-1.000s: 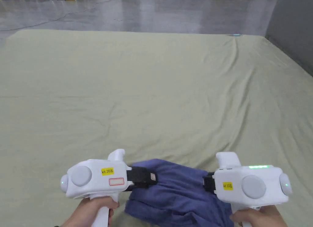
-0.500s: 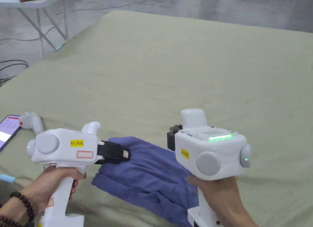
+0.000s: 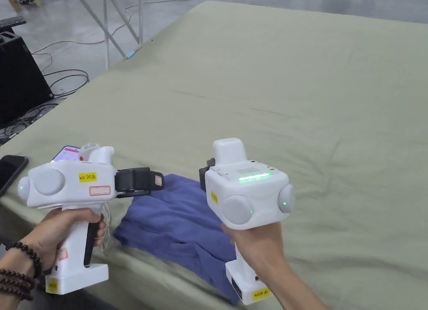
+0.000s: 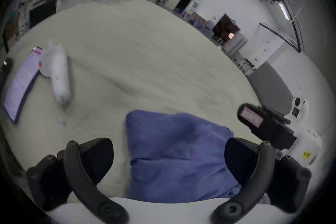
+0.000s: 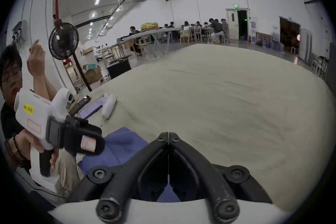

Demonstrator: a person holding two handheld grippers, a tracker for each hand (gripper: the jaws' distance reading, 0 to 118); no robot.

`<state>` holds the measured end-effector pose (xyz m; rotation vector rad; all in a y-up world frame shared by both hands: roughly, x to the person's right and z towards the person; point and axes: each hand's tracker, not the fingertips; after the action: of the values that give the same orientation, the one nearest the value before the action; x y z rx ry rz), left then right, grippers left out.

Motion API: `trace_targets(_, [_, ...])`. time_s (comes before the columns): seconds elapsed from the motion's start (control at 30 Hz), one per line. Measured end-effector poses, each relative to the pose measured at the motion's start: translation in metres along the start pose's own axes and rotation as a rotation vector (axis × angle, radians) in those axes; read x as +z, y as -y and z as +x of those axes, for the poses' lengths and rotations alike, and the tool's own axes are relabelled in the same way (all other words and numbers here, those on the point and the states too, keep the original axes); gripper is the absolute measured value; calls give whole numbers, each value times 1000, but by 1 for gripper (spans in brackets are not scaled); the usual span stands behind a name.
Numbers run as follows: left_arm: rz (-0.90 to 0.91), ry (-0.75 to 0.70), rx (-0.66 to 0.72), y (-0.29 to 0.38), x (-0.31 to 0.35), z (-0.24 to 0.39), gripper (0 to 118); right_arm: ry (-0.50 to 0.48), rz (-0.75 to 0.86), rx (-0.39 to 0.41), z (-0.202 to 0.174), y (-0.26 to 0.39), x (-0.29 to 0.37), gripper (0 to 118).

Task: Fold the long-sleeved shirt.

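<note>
Pale green cloth covers the broad table (image 3: 292, 93), the largest thing here, bare except at its near edge. There the blue long-sleeved shirt (image 3: 179, 223) lies as a compact folded bundle, one end drooping slightly over the rim. Both tools hang just above it, neither touching. The left gripper (image 4: 168, 160) has its jaws spread wide with nothing between them; the right gripper (image 5: 168, 138) has its jaws pressed together tip to tip, empty. Beside the left tool lie a lit tablet (image 4: 20, 82), a white controller (image 4: 57, 73) and a dark phone (image 3: 10, 166).

The folding looks essentially finished, so what remains is probably tidying. To do that well, I would nudge the overhanging end back onto the table with the closed tips, pressing flat rather than pinching, so the layers do not slide apart.
</note>
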<state>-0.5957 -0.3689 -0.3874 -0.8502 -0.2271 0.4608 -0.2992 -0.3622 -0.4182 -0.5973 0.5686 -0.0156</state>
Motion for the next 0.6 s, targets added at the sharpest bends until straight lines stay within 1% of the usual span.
trace_targets(0.03, [18,-53,-14,-4,6,6,118,9,4,4,3,-3,12,0])
trace_targets(0.07, [48,-112,-42,-8,24,25,117,20,16,6,8,-6,22,0])
trace_targets(0.1, [62,-126,-80,-11,32,36,109,28,30,5,12,-10,32,0])
trace_targets(0.13, [88,-140,-113,-14,41,50,91,36,47,5,18,-16,47,0])
trace_targets(0.17, [123,-123,-142,-16,49,66,54,47,64,9,23,-22,62,0])
trace_targets(0.2, [167,-120,-175,-13,62,92,7,59,89,19,29,-28,79,0])
trace_targets(0.23, [216,-112,-203,-13,71,115,0,76,124,27,36,-35,97,0])
trace_targets(0.3, [278,-92,-286,-9,83,163,0,128,179,42,50,-49,133,0])
trace_targets(0.33, [315,-56,-321,-5,90,191,0,151,197,45,59,-56,154,0])
trace_targets(0.4, [364,-9,-371,3,99,243,0,181,231,22,78,-69,196,0])
trace_targets(0.5, [480,-73,-467,18,105,318,0,248,301,-16,109,-83,262,0])
trace_targets(0.57, [571,-86,-540,31,106,371,0,317,357,-6,131,-86,308,0])
trace_targets(0.6, [617,-85,-565,32,98,383,0,349,371,-5,140,-86,327,0])
